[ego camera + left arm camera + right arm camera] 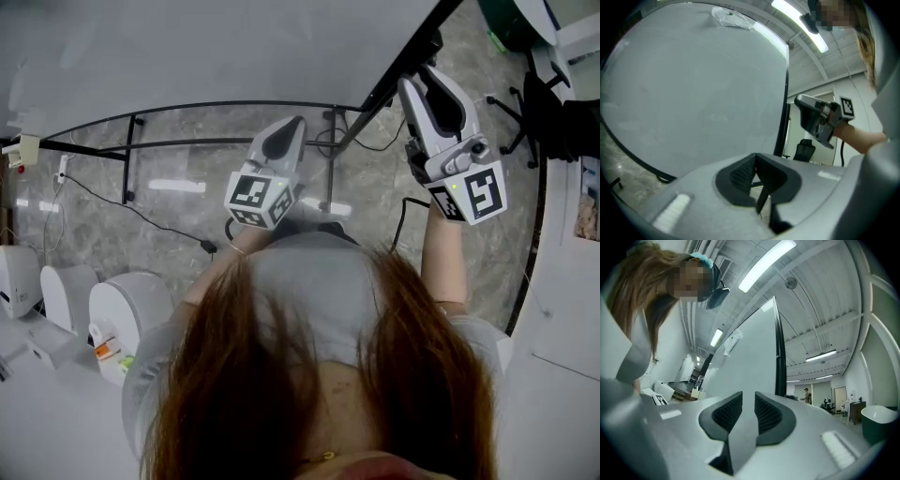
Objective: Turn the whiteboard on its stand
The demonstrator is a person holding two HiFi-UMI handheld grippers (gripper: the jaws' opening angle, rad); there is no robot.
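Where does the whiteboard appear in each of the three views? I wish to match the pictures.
Head view: the whiteboard fills the top, left of centre.
Left gripper view: the whiteboard fills the left and centre.
Right gripper view: the whiteboard stands at centre, seen at a slant.
Shared landmark: its black side edge.

Grey marbled floor point(169, 225), ceiling strip lights point(766, 264), black office chair point(804, 151).

We note a large open-plan workspace: strip lights point(766, 261) on a high ribbed ceiling point(820, 310), office chair point(804, 151), stone floor point(169, 220), white machines point(127, 314).
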